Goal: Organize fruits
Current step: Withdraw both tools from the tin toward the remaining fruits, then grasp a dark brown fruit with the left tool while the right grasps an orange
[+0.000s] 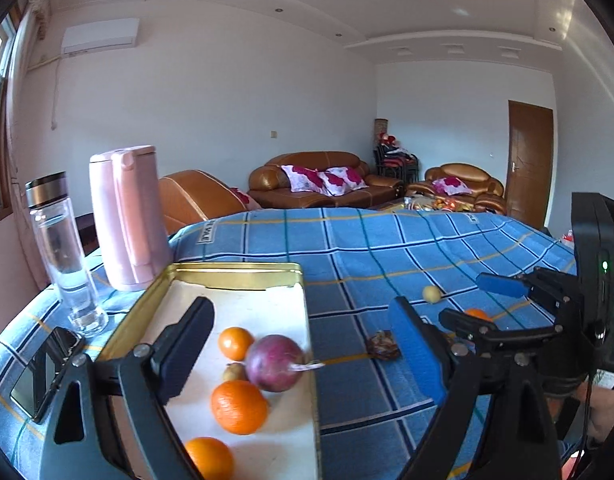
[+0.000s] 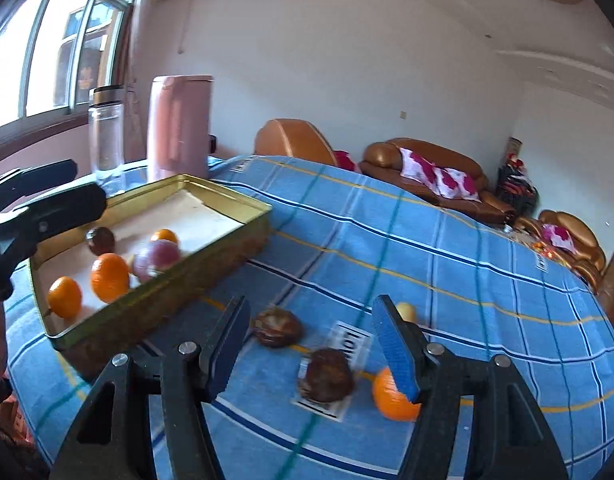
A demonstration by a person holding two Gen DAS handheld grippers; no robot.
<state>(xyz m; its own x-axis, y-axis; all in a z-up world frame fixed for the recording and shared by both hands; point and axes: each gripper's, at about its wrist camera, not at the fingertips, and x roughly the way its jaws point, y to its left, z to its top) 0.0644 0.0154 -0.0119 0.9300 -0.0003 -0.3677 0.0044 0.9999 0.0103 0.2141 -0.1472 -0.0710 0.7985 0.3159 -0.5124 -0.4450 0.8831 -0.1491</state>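
A gold tin tray (image 1: pixel 235 270) (image 2: pixel 243 204) on the blue checked cloth holds oranges (image 1: pixel 239 407) (image 2: pixel 109 277), a purple passion fruit (image 1: pixel 275 363) (image 2: pixel 157 260), a small yellowish fruit (image 1: pixel 235 372) and a dark fruit (image 2: pixel 101 239). My left gripper (image 1: pixel 307 352) is open above the tray with the passion fruit between its fingers, untouched. My right gripper (image 2: pixel 313 344) (image 1: pixel 467 300) is open over the cloth. A dark wrinkled fruit (image 2: pixel 327 376) lies between its fingers. Another dark fruit (image 2: pixel 278 327) (image 1: pixel 383 345), an orange (image 2: pixel 393 398) (image 1: pixel 477 314) and a small yellow fruit (image 2: pixel 406 311) (image 1: pixel 432 294) lie nearby.
A pink kettle (image 1: pixel 127 216) (image 2: pixel 181 126) and a clear bottle (image 1: pixel 63 252) (image 2: pixel 106 132) stand behind the tray. A phone (image 1: pixel 47 372) lies left of the tray. Brown sofas (image 1: pixel 323 178) stand beyond the table.
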